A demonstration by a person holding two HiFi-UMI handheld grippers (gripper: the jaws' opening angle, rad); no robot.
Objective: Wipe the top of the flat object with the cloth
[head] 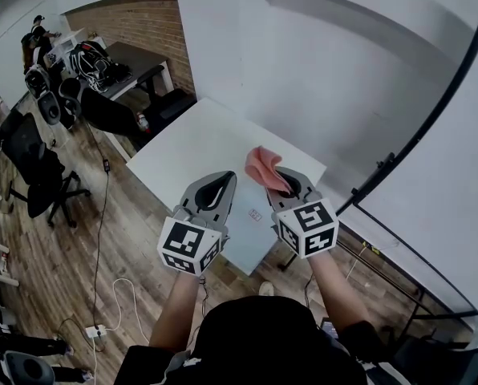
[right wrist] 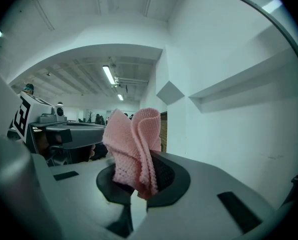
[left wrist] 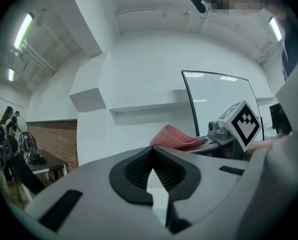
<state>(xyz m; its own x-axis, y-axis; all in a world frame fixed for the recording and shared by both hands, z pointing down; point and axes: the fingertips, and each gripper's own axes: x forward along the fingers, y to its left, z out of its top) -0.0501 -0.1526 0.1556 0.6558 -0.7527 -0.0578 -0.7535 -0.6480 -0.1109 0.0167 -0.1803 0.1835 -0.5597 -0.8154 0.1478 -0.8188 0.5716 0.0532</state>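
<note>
Left gripper [left wrist: 152, 170]: clenched, nothing between the jaws. The ribbed pads [left wrist: 164, 170] meet at the tips in its own view. It's held up in the air over the near edge of the white table [head: 189, 144], not touching anything.

Right gripper [right wrist: 140, 181]: grasping the pink cloth [right wrist: 133, 143]. The jaws pinch the lower end and the rest stands up out of them in loose folds. In the head view the cloth sits off the front of the right gripper, above the table's near right part, and I can't tell if it touches the top. Looks raised, going by how the gripper views see walls and ceiling rather than tabletop.

The two grippers are side by side, close together but apart, both pointing away from the person. Each shows its marker cube at the near end.

Flat object: one small pale flat thing [head: 255, 214] lies on the table between the grippers, near the front edge. Too small to identify; may be the target. The cloth is not on it.

Surroundings: wood floor [head: 103, 279] with a white cable [head: 120, 295], black office chairs [head: 38, 171] at left, brick wall [head: 147, 22] behind them, and a black frame [head: 419, 127] on the white wall at right.
</note>
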